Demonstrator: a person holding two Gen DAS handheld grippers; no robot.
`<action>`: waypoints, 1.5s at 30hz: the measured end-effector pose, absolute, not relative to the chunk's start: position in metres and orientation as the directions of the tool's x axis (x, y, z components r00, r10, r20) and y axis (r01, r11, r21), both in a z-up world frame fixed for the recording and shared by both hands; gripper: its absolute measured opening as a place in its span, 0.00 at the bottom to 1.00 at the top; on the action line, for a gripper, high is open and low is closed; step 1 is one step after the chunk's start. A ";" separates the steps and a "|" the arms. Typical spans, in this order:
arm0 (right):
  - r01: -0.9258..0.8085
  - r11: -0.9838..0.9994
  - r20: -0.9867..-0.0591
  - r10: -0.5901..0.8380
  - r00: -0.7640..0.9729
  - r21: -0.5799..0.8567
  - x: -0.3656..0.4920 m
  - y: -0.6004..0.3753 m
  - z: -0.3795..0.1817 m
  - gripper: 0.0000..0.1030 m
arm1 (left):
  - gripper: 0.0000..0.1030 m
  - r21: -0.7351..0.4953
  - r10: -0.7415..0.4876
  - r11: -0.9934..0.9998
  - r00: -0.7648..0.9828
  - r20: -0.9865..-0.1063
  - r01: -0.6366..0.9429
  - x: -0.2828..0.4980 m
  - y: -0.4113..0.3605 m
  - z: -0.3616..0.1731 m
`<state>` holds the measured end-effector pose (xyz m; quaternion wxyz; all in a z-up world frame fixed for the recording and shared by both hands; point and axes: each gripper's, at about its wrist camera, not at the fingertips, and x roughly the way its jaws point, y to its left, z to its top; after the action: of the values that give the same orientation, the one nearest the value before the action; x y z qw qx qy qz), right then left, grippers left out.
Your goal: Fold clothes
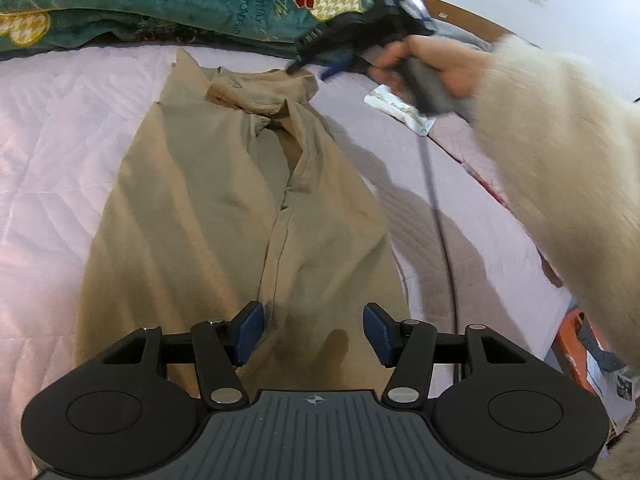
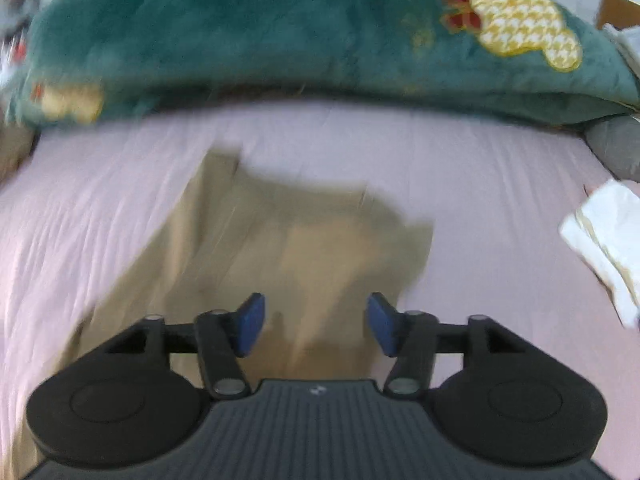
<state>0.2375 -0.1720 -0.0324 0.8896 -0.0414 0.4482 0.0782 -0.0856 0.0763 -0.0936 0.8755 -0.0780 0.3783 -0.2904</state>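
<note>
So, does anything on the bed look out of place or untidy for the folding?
Two things. The tan trousers are not flat: the waist end is rumpled and one flap is turned over near the green blanket. Also, a small white packet lies on the pink bedcover beside them. Both grippers are open.

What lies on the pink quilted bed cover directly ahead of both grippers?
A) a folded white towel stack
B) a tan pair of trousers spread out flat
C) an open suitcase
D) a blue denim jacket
B: the tan pair of trousers lies spread out on the pink quilted bed cover, with the open left gripper and the open right gripper both empty above it.
</note>
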 end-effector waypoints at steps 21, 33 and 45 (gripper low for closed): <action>-0.024 0.987 -0.641 0.122 0.758 0.160 0.025 -0.134 -0.031 0.57 | 0.55 -0.301 -0.486 0.874 0.678 -0.552 0.382 -0.142 0.107 -0.071; 0.027 0.982 -0.685 0.110 0.720 0.186 -0.010 -0.134 -0.057 0.68 | 0.55 -0.221 -0.467 0.877 0.653 -0.596 0.426 -0.148 0.092 -0.090; 0.083 0.976 -0.738 0.096 0.668 0.202 -0.071 -0.129 -0.096 0.69 | 0.55 -0.172 -0.432 0.892 0.673 -0.600 0.419 -0.141 0.086 -0.090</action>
<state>-0.0715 -0.1292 -0.0960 0.9067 0.1099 0.4071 0.0036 -0.1406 0.0857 -0.0899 0.9145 -0.0100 0.3308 -0.2326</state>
